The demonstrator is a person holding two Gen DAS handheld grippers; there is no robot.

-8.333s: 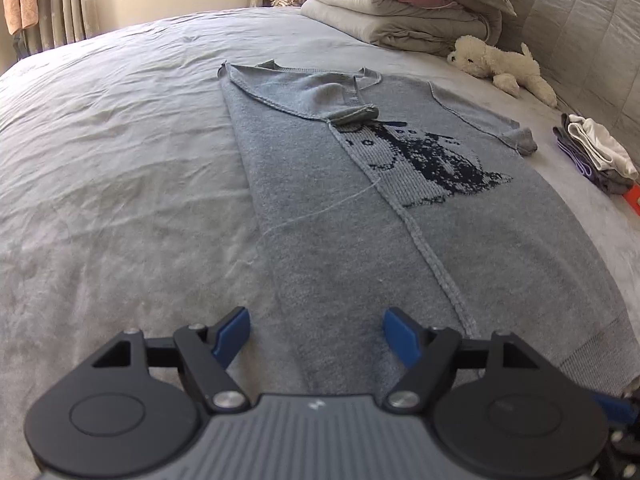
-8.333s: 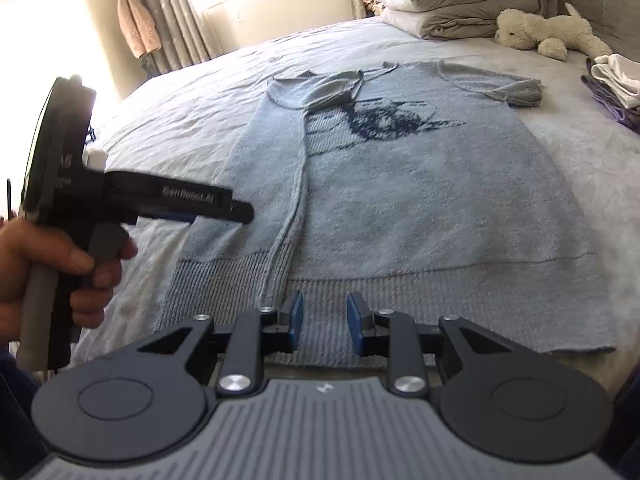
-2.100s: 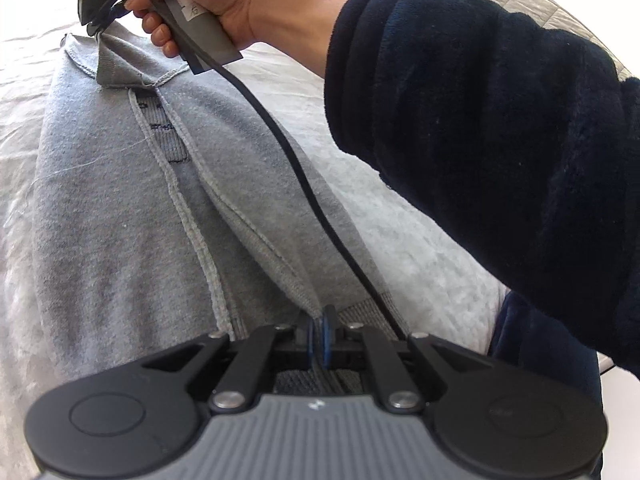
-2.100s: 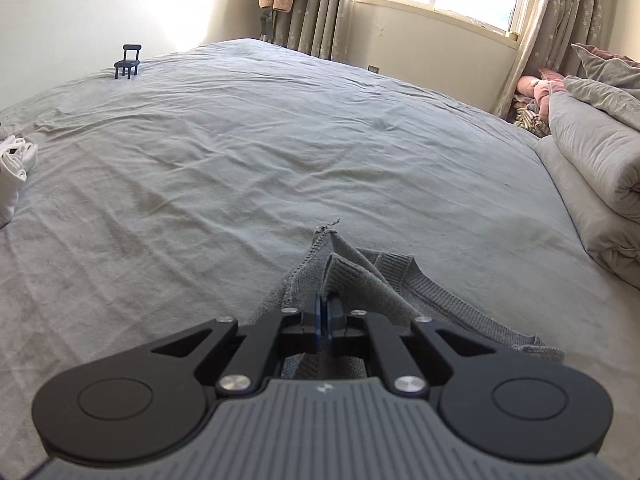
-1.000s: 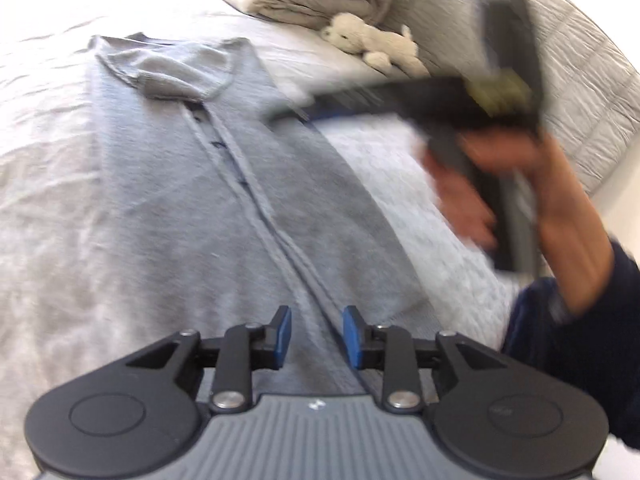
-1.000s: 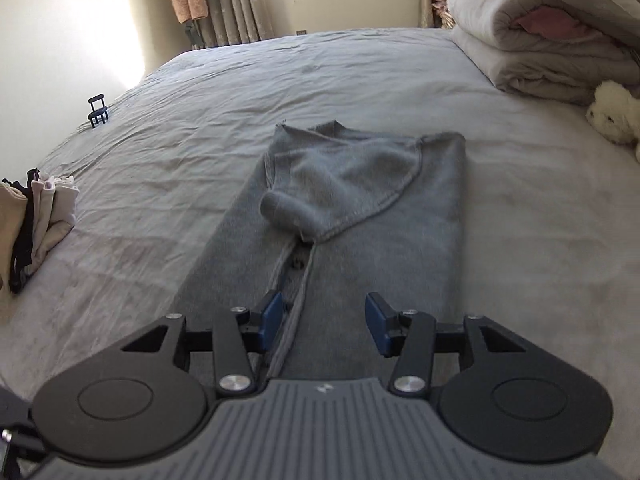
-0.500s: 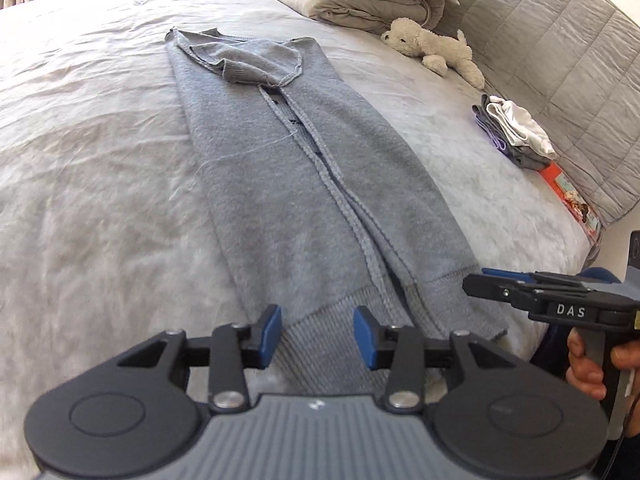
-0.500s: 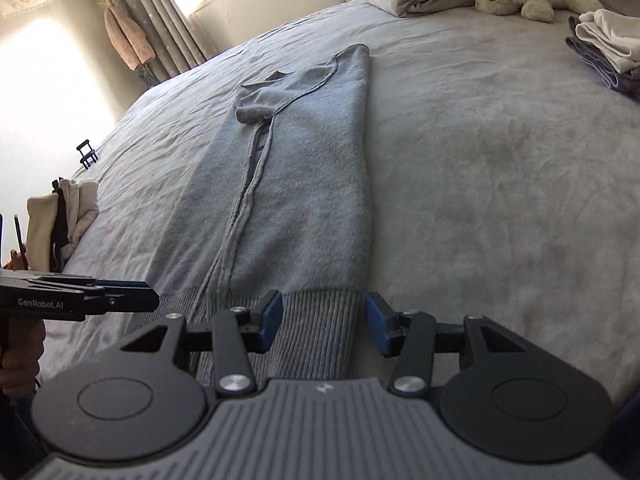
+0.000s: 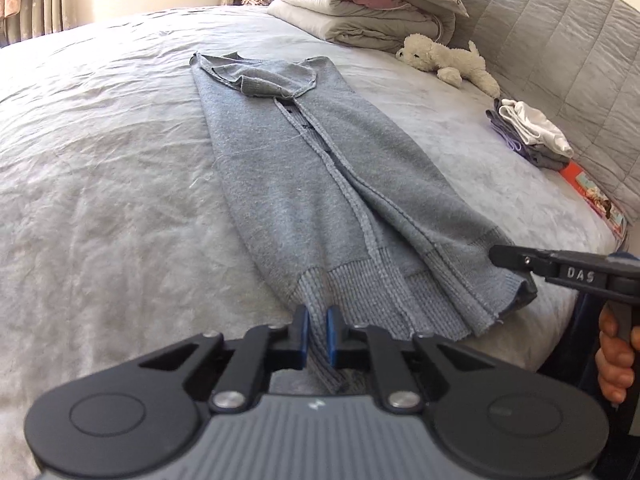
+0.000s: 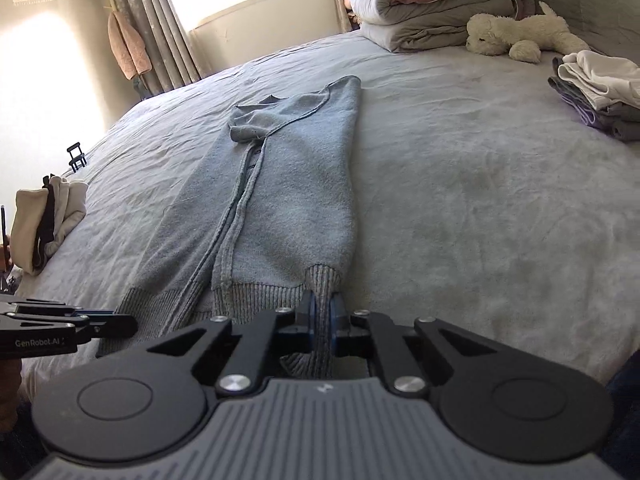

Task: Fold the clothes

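Since half a second earlier both jaws had come in on the ribbed hem, the left gripper closing and the right gripper clamped, while the sweater ran lengthwise up-frame across the bed.

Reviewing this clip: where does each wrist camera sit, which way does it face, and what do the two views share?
Left wrist: on the left gripper, closing on the sweater hem's left corner; faces up the bed; right gripper and a hand at right.
Right wrist: on the right gripper, clamped on the hem's right corner; left gripper at left edge.
Shared: sweater, plush toy, folded bedding, folded clothes.
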